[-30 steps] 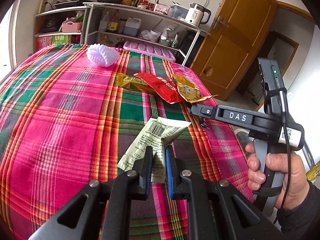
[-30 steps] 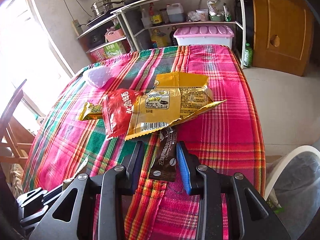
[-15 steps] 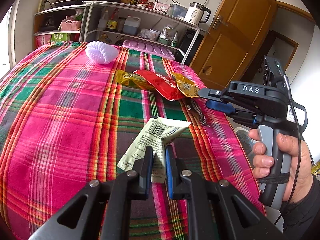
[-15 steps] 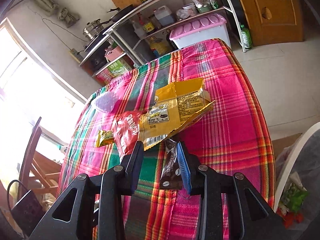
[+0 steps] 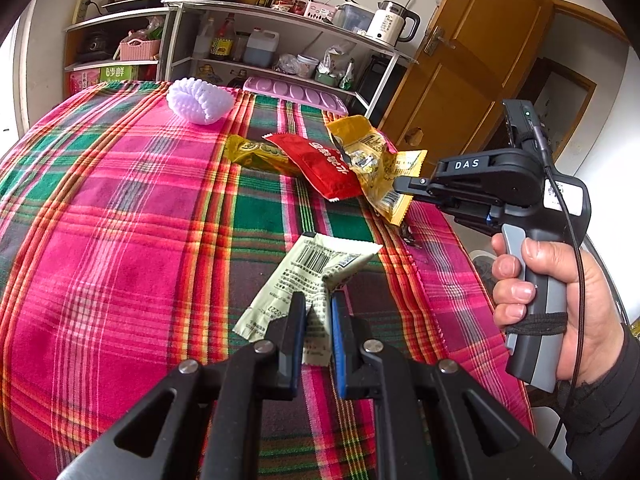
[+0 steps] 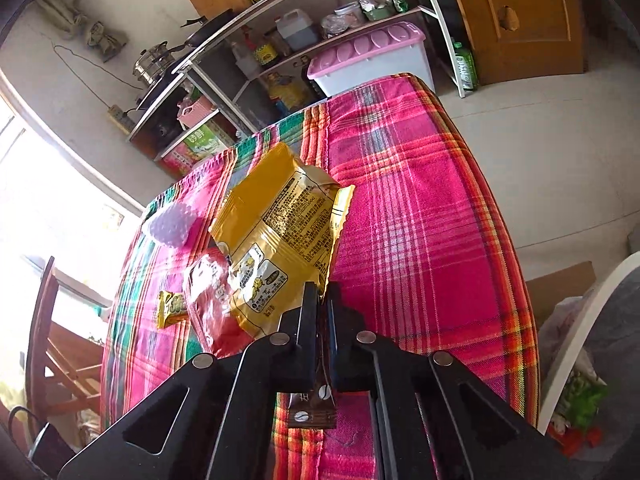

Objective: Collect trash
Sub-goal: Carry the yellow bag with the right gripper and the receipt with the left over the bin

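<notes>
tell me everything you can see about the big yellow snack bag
The yellow bag is a glossy, crinkled foil-like packet, flattened and apparently empty, with dense black print, a small cartoon label and a crimped seam edge. Its near corner is pinched in the shut right gripper, which has just been closing, so the bag stands tilted up off the plaid tablecloth. Its lower left edge overlaps the red wrapper. A small brown sachet lies below the gripper.
</notes>
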Available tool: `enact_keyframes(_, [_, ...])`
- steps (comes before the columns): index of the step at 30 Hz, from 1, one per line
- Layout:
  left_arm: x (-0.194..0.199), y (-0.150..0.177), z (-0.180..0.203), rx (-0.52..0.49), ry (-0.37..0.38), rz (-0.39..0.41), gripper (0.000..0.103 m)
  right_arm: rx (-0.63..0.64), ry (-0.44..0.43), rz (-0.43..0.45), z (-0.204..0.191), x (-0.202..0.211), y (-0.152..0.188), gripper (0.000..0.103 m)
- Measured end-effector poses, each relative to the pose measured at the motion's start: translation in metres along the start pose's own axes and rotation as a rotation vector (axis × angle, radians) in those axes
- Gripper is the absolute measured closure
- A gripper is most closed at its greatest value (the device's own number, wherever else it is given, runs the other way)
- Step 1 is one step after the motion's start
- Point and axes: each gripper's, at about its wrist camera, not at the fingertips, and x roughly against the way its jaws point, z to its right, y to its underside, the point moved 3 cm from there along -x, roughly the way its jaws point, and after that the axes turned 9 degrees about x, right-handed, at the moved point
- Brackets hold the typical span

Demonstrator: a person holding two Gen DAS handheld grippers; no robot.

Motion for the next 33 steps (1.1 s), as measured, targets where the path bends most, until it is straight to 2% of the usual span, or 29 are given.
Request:
enact_keyframes(8, [0.009, -0.001, 0.008, -0.016, -0.003, 0.014, 0.090, 0.025, -0.003, 0.060, 0.003, 0.048, 0.015, 0.101])
enact_keyframes(13, [0.018, 0.001, 0.021, -0.028, 0.002, 0.021, 0.090, 0.025, 0.007, 0.087, 0.009, 0.086, 0.038, 0.101])
enact_keyframes(24, [0.039, 0.013, 0.077, -0.091, 0.045, 0.032, 0.090, -0.045, 0.033, 0.126, 0.038, 0.163, 0.099, 0.101])
enact_keyframes(33, [0.048, 0.022, 0.131, -0.186, 0.100, 0.036, 0.090, -0.092, 0.075, 0.181, 0.060, 0.209, 0.123, 0.101])
